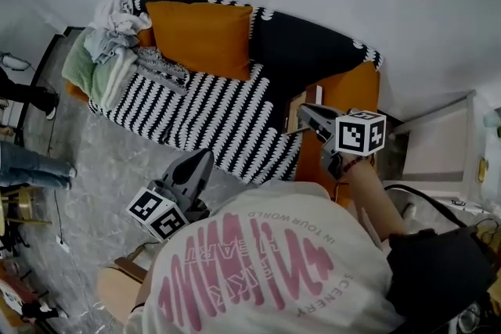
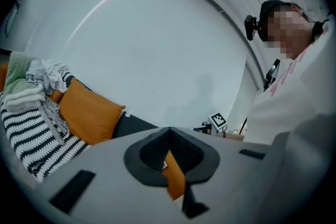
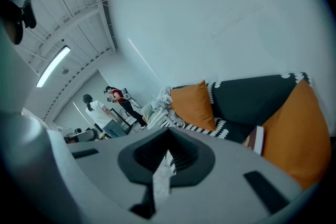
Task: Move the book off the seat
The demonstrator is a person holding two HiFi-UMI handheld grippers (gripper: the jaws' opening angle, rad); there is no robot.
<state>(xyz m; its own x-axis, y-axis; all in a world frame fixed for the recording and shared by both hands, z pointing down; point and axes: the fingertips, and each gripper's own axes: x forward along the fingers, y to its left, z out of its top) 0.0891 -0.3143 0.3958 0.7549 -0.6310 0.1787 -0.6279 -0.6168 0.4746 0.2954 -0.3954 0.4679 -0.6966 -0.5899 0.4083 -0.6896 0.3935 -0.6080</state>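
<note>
the book stands on edge at the sofa's 3 o'clock end, against the orange arm, with dark throw at its 9 o'clock. the right gripper is near the book in the head view, its tongs pressed together on nothing. the left gripper, tongs likewise together and empty, sits at the seat's front edge, 6 o'clock. open striped seat lies between them. a cushion and clothes crowd the 10 o'clock end.
</note>
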